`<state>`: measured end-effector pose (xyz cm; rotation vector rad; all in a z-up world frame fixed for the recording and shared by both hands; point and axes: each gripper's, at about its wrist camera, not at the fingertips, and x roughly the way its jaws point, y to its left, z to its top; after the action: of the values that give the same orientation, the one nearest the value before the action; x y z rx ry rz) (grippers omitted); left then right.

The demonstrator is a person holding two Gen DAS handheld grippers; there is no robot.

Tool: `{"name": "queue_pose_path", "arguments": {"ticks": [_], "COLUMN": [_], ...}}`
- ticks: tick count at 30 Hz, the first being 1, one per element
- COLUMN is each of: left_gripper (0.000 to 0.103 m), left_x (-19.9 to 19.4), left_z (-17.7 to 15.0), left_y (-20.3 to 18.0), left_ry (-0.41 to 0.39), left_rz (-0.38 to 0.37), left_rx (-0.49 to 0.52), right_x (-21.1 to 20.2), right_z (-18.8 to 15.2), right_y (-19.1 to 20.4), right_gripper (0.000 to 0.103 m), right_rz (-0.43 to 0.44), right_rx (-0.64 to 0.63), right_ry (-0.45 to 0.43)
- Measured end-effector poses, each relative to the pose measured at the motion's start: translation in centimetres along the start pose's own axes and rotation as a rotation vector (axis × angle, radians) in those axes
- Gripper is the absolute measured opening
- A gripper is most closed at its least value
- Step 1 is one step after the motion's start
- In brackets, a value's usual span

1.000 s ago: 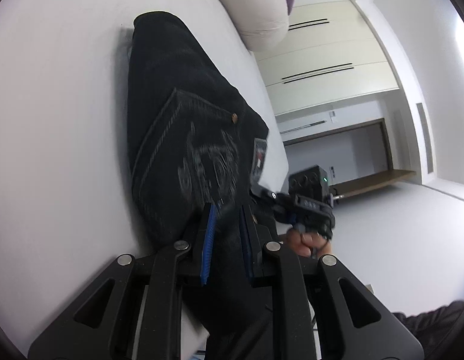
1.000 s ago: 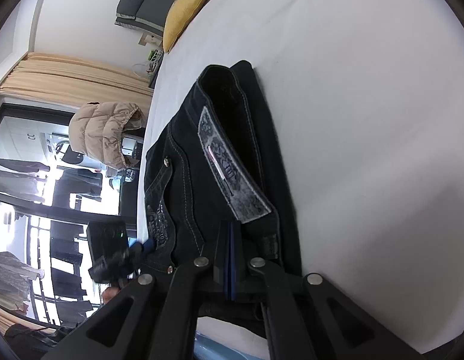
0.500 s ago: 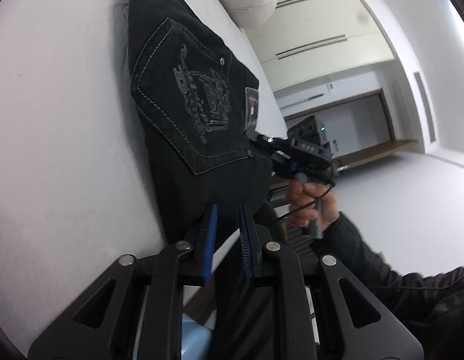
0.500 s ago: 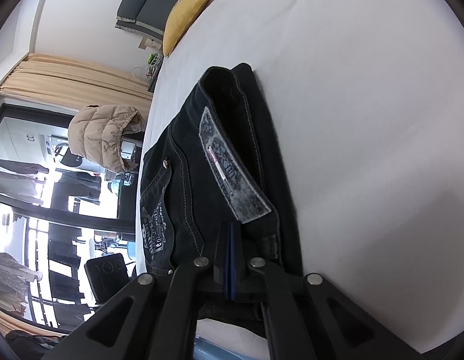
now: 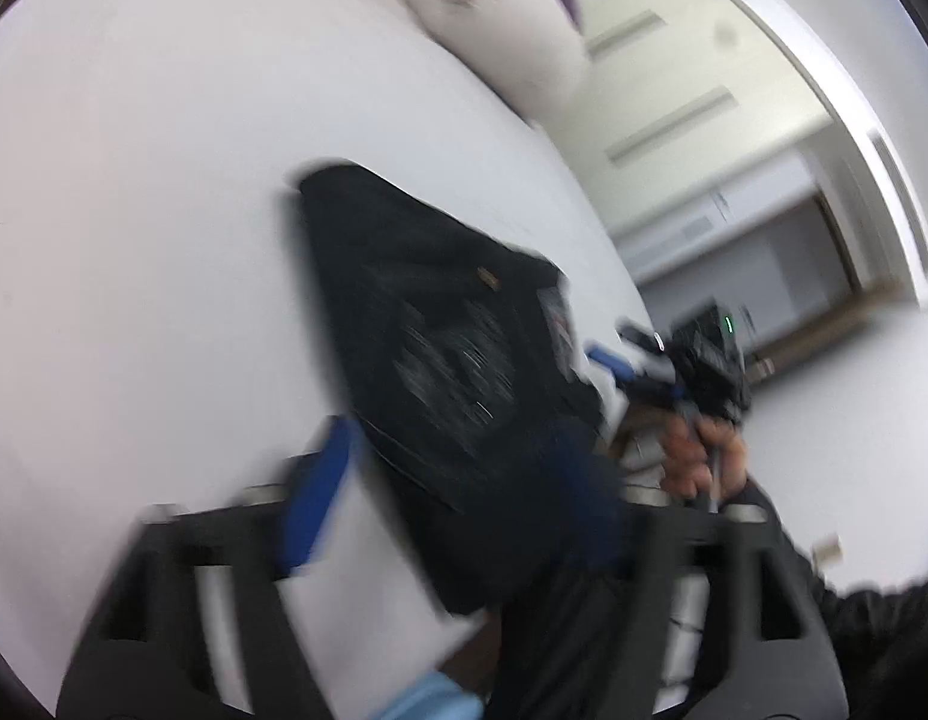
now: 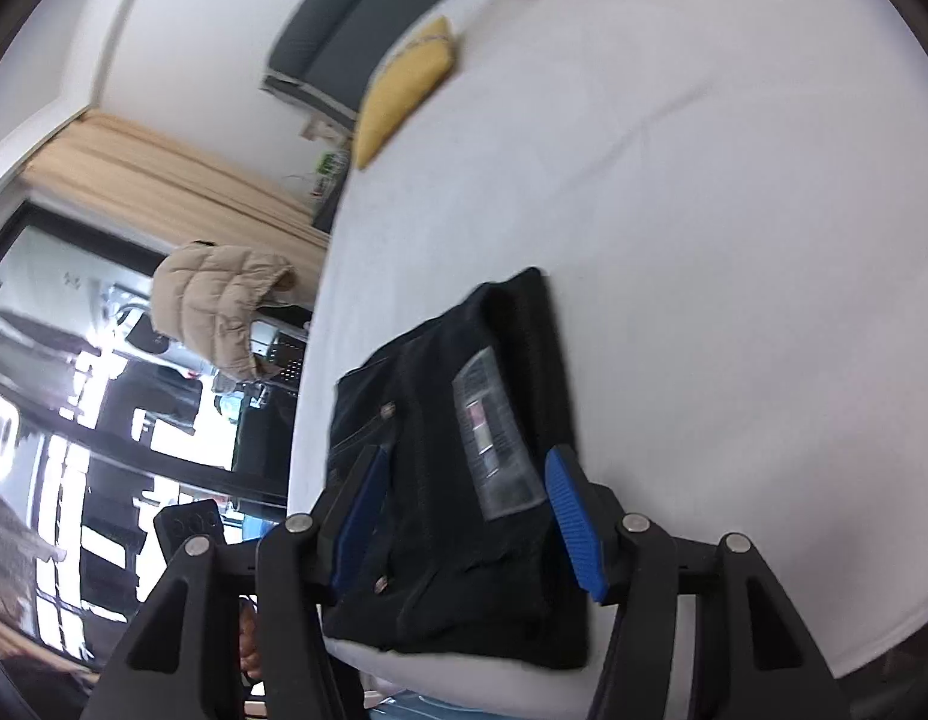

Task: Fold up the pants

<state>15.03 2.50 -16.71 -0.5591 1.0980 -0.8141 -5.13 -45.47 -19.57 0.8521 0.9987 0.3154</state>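
Both grippers face the pants (image 6: 458, 480), folded dark on the white bed (image 6: 703, 240) at its near edge, long axis running away. The right gripper (image 6: 464, 516) is nearer (jaws opening, pads straddling the waistband, pressing nothing); the left gripper (image 5: 464, 492), blurred, is opening too.

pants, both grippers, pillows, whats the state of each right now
pants: folded into a compact stack, lying flat near the bed's edge
right gripper: jaws opening, pads apart either side of the pants, not pressing
left gripper: jaws opening, blurred, pants edge between the fingers, no grip visible
bed: white sheet, lightly creased
yellow pillow: lying at the bed's far edge
beige jacket: hanging beside the bed
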Motion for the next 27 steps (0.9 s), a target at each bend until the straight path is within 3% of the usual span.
{"name": "queue_pose_path", "arguments": {"ticks": [7, 11, 13, 16, 17, 23, 27], "left_gripper": [0.075, 0.075, 0.069, 0.043, 0.035, 0.019, 0.016], "left_x": [3.8, 5.1, 6.3, 7.8, 8.1, 8.7, 8.2], "left_z": [0.4, 1.0, 1.3, 2.1, 2.1, 1.6, 2.7], "left_y": [1.8, 1.5, 1.3, 1.1, 1.1, -0.9, -2.6], "left_ry": [0.091, 0.116, 0.152, 0.186, 0.194, 0.187, 0.168], "left_rz": [0.018, -0.007, 0.004, 0.050, 0.067, 0.099, 0.103], "left_rx": [-0.107, -0.147, -0.154, -0.156, -0.158, -0.118, -0.087], "right_x": [4.1, 5.3, 6.0, 7.0, 7.3, 7.3, 6.4], "right_z": [1.6, 2.4, 2.4, 2.3, 2.2, 1.5, 2.0], "right_y": [-2.4, -2.6, -2.2, -1.5, -1.2, 0.9, 4.0], "right_gripper": [0.057, 0.057, 0.056, 0.051, 0.044, 0.026, 0.021], "right_rz": [-0.025, 0.000, -0.008, -0.038, -0.053, -0.157, -0.174], "right_rx": [0.029, 0.045, 0.032, 0.006, 0.000, -0.057, -0.107], "right_ry": [0.139, 0.165, 0.186, 0.213, 0.216, 0.186, 0.141]}}
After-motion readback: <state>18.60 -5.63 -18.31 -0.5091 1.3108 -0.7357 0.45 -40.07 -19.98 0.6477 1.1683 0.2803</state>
